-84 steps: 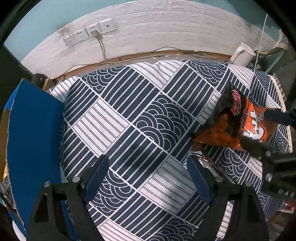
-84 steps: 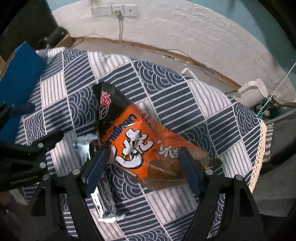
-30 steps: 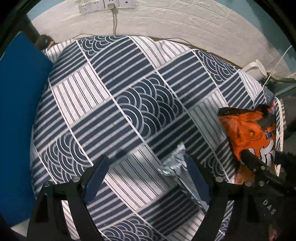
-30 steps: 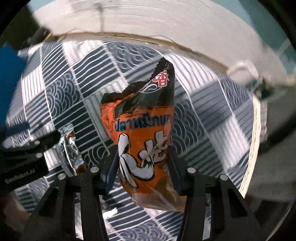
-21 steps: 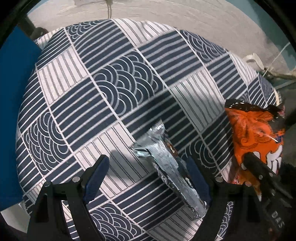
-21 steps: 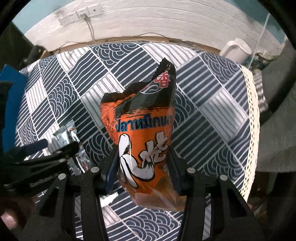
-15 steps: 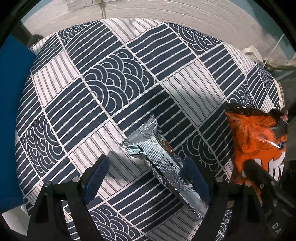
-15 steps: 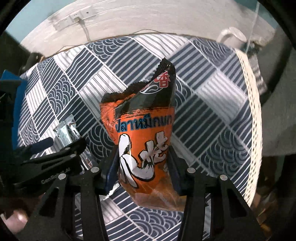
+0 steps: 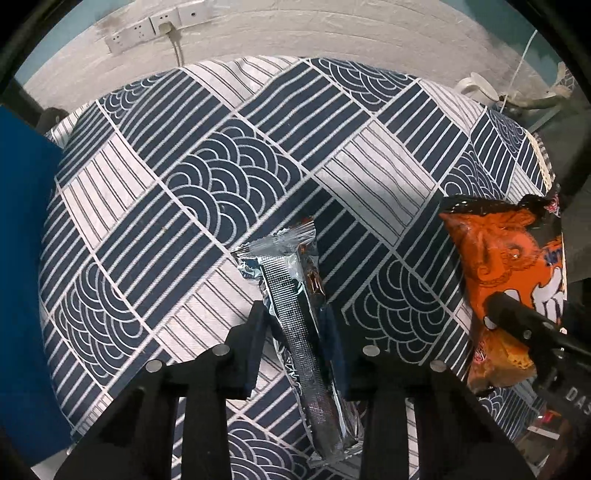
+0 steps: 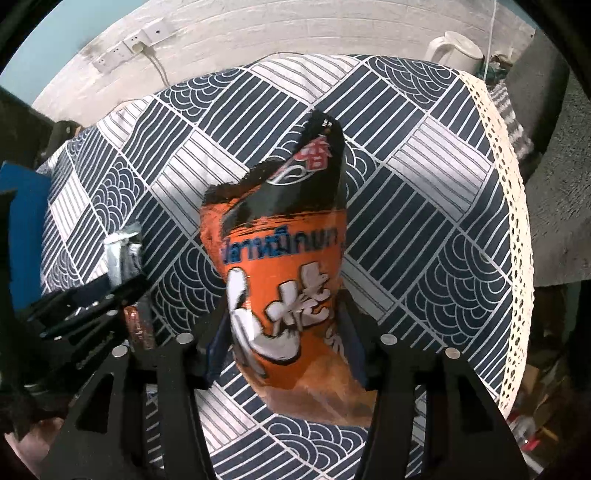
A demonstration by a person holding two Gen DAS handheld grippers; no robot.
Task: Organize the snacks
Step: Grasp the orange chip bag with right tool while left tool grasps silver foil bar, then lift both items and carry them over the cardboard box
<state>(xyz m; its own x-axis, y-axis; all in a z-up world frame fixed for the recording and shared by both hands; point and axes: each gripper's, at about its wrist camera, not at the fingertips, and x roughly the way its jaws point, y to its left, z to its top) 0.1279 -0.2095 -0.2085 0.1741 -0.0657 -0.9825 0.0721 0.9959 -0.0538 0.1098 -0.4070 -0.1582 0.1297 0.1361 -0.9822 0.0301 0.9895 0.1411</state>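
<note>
Down over the navy-and-white patterned tablecloth (image 9: 229, 184), both tongs pointing steeply at the table. Left gripper (image 9: 293, 328) just closed, jaws now clamped on the silver foil snack bar (image 9: 295, 295) (long wrapper, ribbed seam up, crimped end fanned out ahead of the fingertips, rear end trailing back between the black finger arms). Bar lying on the cloth near the middle of the table, pinched across its width.

Right gripper (image 10: 282, 343) with jaws just eased a little wider, yet pads pressed against both sides of the orange squid snack bag (image 10: 284, 258); bag upright between them, black torn-looking top with a red-and-white emblem pointing away, blue Thai lettering and big white characters facing the camera. From the left wrist view, same bag (image 9: 506, 266) off to the right near the cloth's edge, right tong's black finger across its lower half.

Beyond the table: white brick wall with a row of sockets (image 9: 159, 27), one cable plugged in. White kettle (image 10: 454, 46) at the far right. Blue board (image 9: 22, 258) along the left edge.
</note>
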